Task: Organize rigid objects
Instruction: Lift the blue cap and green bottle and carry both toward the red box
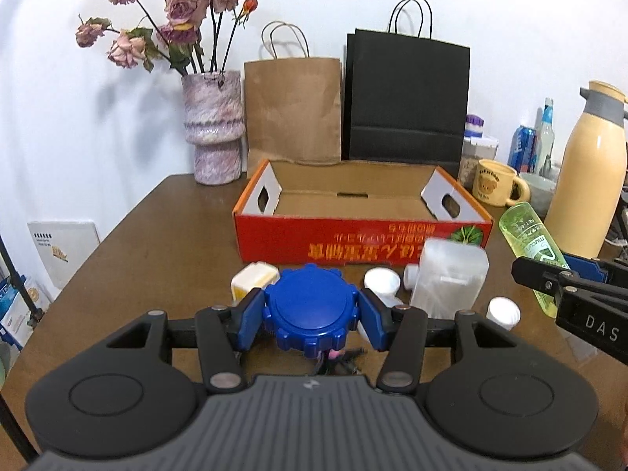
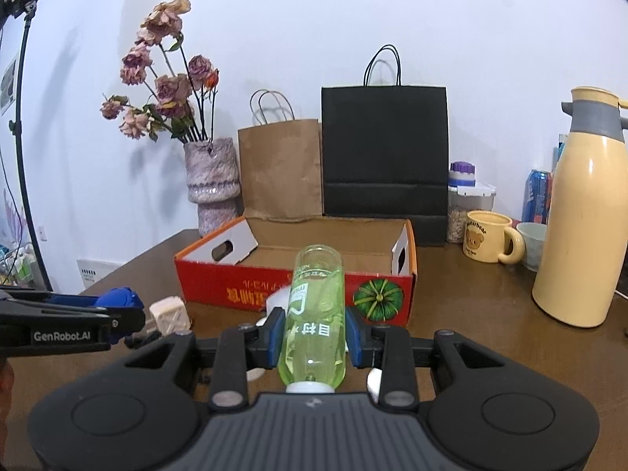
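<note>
The left gripper [image 1: 310, 314] clamps a ridged blue lid [image 1: 310, 308], seen round only in the left view. The right gripper [image 2: 314, 337] grips a clear green bottle [image 2: 314, 314] lengthwise. Both are held before the open red cardboard box [image 1: 361, 241].

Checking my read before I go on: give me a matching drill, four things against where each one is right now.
Things:
1. blue lid
2. green bottle
3. red box
4. yellow mug

Places:
A. open and empty on the table
B. clamped in the left gripper
C. beside the yellow flask
D. clamped in the right gripper

Pairs: 1-B, 2-D, 3-A, 4-C
</note>
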Action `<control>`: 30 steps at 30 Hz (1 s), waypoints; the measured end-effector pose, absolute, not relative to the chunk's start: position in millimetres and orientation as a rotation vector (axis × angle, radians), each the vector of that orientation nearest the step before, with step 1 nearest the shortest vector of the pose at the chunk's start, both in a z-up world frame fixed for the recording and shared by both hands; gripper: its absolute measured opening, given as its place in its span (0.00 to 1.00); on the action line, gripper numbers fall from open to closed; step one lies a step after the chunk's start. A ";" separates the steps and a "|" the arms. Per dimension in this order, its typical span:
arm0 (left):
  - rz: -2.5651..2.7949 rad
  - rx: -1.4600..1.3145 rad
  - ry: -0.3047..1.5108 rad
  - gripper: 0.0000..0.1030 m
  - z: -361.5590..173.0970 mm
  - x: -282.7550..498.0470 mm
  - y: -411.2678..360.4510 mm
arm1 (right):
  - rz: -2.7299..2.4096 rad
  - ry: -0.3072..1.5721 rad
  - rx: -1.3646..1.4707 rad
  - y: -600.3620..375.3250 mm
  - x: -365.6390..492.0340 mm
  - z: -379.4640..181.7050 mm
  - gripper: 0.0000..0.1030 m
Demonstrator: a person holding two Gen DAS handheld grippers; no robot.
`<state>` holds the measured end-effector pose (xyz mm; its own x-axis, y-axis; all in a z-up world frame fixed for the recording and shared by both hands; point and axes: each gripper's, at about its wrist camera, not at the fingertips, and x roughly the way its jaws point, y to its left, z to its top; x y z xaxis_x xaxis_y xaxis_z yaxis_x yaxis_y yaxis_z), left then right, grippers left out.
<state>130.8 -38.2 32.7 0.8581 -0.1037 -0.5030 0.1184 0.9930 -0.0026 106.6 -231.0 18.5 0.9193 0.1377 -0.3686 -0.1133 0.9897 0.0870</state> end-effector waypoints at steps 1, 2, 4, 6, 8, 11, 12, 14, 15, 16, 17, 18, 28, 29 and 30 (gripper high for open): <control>-0.119 0.028 0.522 0.52 34.4 133.0 -38.6 | 0.129 0.379 0.067 -231.0 109.1 20.5 0.30; -0.121 0.027 0.516 0.52 36.1 134.7 -39.2 | 0.128 0.376 0.066 -230.8 111.6 22.3 0.30; -0.125 0.025 0.508 0.52 39.3 140.0 -41.2 | 0.125 0.369 0.063 -230.2 117.1 25.7 0.30; -0.128 0.023 0.501 0.52 42.1 145.6 -42.5 | 0.123 0.364 0.062 -229.3 123.2 28.8 0.30; -0.129 0.024 0.494 0.52 43.8 151.3 -43.7 | 0.120 0.359 0.061 -228.7 129.3 31.6 0.30; -0.131 0.025 0.492 0.52 44.6 160.0 -46.7 | 0.114 0.352 0.061 -227.6 139.1 35.3 0.30; -0.131 0.024 0.491 0.52 45.0 163.6 -47.4 | 0.114 0.350 0.062 -226.3 142.6 36.5 0.30; -0.130 0.020 0.488 0.52 45.6 170.1 -47.8 | 0.114 0.346 0.062 -225.1 149.6 38.7 0.30; -0.129 0.017 0.488 0.52 46.0 173.4 -47.8 | 0.114 0.344 0.060 -224.5 152.9 39.7 0.30; -0.128 0.013 0.488 0.52 46.6 176.9 -48.0 | 0.114 0.342 0.058 -223.7 156.6 40.5 0.30; -0.127 0.010 0.487 0.52 47.0 180.6 -48.1 | 0.115 0.341 0.057 -223.0 160.2 41.1 0.30; -0.126 0.008 0.487 0.52 47.4 184.1 -48.6 | 0.116 0.341 0.057 -222.5 163.9 41.6 0.30; -0.112 -0.024 0.477 0.52 55.2 221.0 -49.8 | 0.106 0.325 0.067 -221.0 201.7 50.1 0.30; -0.111 -0.027 0.477 0.52 56.0 225.1 -50.0 | 0.105 0.323 0.070 -221.8 206.3 51.3 0.30; -0.109 -0.030 0.476 0.52 56.7 229.3 -50.3 | 0.104 0.320 0.071 -221.7 209.8 52.3 0.30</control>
